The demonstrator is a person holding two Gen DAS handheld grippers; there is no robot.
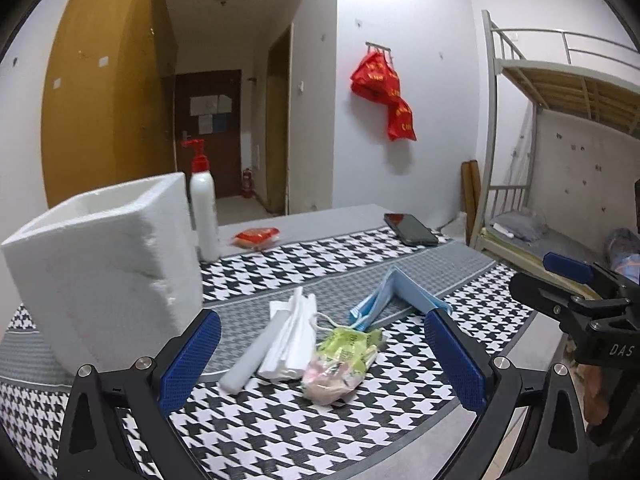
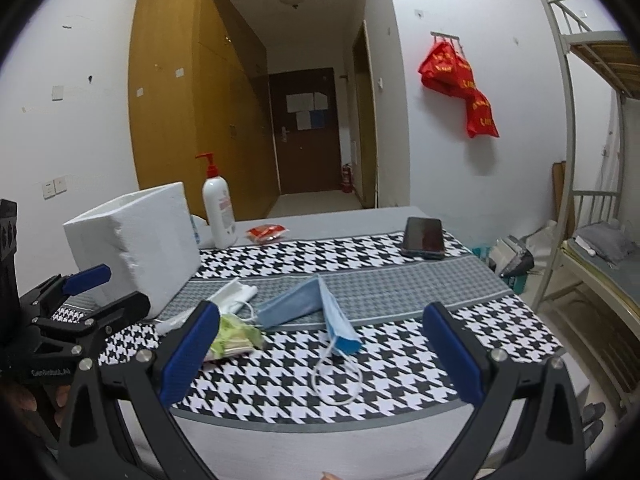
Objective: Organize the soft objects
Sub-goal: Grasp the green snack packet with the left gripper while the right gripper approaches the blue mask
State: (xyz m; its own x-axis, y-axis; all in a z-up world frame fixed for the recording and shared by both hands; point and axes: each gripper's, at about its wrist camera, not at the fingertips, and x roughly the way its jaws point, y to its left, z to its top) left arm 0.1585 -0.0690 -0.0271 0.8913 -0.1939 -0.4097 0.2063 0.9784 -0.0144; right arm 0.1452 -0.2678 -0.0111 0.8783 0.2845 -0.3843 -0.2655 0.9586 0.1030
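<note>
A blue face mask (image 2: 316,306) lies folded like a tent on the houndstooth cloth (image 2: 400,380), its white ear loop (image 2: 336,380) trailing toward me. In the left wrist view the mask (image 1: 404,292) sits beyond a green-and-pink snack packet (image 1: 340,364) and folded white tissues (image 1: 288,340). A white foam box (image 1: 108,272) stands at the left. My left gripper (image 1: 320,364) is open, its fingers flanking the packet and tissues from just in front. My right gripper (image 2: 320,356) is open, with the mask's loop between its fingers.
A white pump bottle (image 2: 218,212) with a red top, a red packet (image 2: 267,233) and a dark phone (image 2: 424,238) lie at the table's far side. A metal bunk bed (image 2: 592,240) stands to the right. Red bags (image 2: 460,88) hang on the wall.
</note>
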